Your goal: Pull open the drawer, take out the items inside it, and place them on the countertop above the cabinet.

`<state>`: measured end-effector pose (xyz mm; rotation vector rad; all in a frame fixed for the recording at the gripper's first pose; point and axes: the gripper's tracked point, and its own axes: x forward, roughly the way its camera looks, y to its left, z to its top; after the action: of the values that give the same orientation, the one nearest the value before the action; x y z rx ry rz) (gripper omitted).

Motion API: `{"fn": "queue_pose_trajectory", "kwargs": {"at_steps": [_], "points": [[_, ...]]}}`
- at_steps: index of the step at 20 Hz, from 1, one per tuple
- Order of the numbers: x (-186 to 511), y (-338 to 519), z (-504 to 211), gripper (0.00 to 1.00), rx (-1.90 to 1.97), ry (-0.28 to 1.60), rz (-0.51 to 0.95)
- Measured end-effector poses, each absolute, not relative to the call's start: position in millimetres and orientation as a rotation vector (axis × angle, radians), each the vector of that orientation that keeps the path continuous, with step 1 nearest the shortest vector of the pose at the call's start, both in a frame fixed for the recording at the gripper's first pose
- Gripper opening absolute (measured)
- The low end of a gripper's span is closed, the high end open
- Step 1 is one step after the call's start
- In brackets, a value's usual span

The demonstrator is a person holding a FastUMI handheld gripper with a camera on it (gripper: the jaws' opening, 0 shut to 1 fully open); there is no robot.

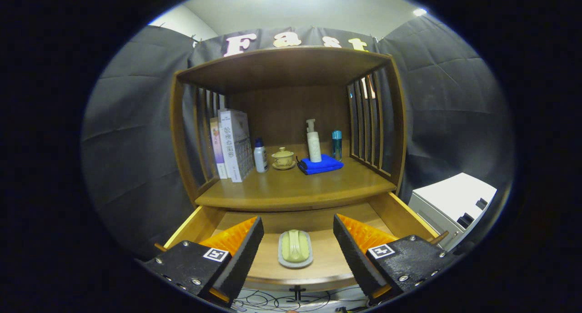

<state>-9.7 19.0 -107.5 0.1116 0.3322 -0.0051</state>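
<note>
Wooden cabinet (286, 122) ahead of you: its drawer (291, 222) is pulled open, and a soap dish (295, 248) lies inside, between your gripper's (298, 247) fingers. Your gripper is spread wide, holding nothing. Books (232, 144), bottles and a blue cloth (320, 164) sit on the countertop (291, 188).

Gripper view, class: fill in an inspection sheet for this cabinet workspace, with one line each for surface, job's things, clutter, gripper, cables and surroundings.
Surface: wooden countertop, front part bare.
Job's things: drawer pulled open; soap dish with a pale green bar lies inside.
Clutter: at the back of the countertop, books, small white bottle, lidded teacup, folded blue cloth, pump bottle, blue bottle.
Gripper: gripper open, fingers either side of the soap dish, not touching it.
Cables: loose wires below the drawer front.
Surroundings: dark cloth wall; white unit beside the cabinet.
</note>
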Motion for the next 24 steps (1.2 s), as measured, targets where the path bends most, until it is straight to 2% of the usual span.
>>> {"fn": "queue_pose_trajectory", "kwargs": {"at_steps": [5, 10, 14, 20, 22, 23, 24], "points": [[39, 14, -142, 0.95, 0.157, 0.504, -0.072], [49, 16, -199, 0.95, 0.132, 0.749, -0.126], [55, 22, -229, 0.92, 0.078, 0.864, -0.127], [51, 27, -261, 0.76, 0.041, 0.975, -0.119], [47, 28, -270, 0.67, 0.02, 1.002, -0.114], [46, 30, -274, 0.57, 0.016, 1.009, -0.104], [44, 32, -276, 0.52, 0.013, 1.016, -0.093]]}}
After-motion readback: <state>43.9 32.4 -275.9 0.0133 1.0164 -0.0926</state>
